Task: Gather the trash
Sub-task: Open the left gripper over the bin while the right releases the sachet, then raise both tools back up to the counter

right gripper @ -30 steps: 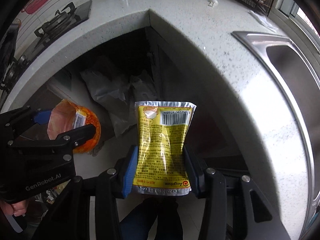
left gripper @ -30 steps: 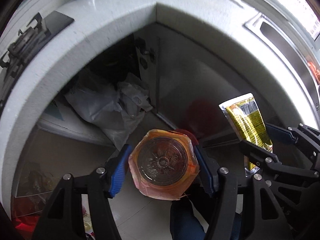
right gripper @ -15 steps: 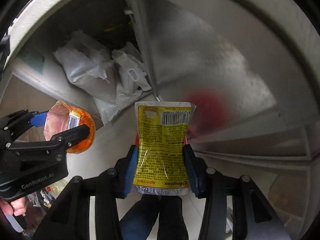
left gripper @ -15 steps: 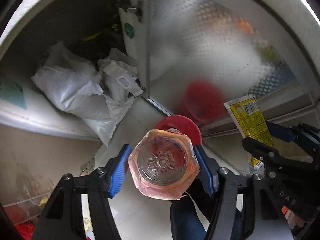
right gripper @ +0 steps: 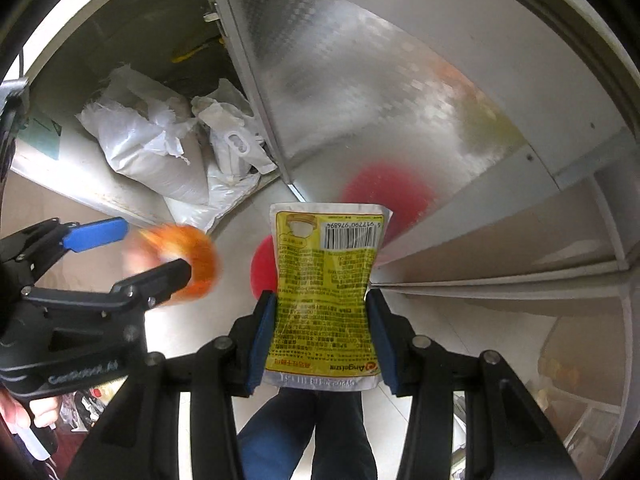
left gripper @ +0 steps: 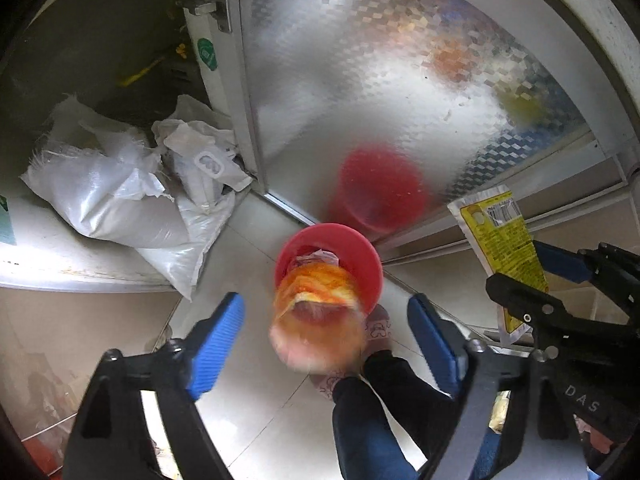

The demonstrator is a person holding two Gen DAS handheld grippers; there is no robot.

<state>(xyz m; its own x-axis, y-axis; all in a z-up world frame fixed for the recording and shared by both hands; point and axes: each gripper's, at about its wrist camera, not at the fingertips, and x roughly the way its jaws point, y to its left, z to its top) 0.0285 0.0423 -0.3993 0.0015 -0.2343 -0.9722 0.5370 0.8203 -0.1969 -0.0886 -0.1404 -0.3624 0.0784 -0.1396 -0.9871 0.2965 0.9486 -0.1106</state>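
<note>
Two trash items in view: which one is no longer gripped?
The orange bottle: blurred, loose between the left hand-held gripper's just-opened jaws above the red bin. The yellow pouch stays clamped.

Pale tiled floor; red bin; white sacks

The left gripper points steeply down, its 2 blue pads spread wide; the jaws have just been opening, and the blurred orange cup between them touches neither pad. The right gripper points straight down, its pads pressed on both edges of the yellow sachet. A hand grips the left gripper's handle
</note>
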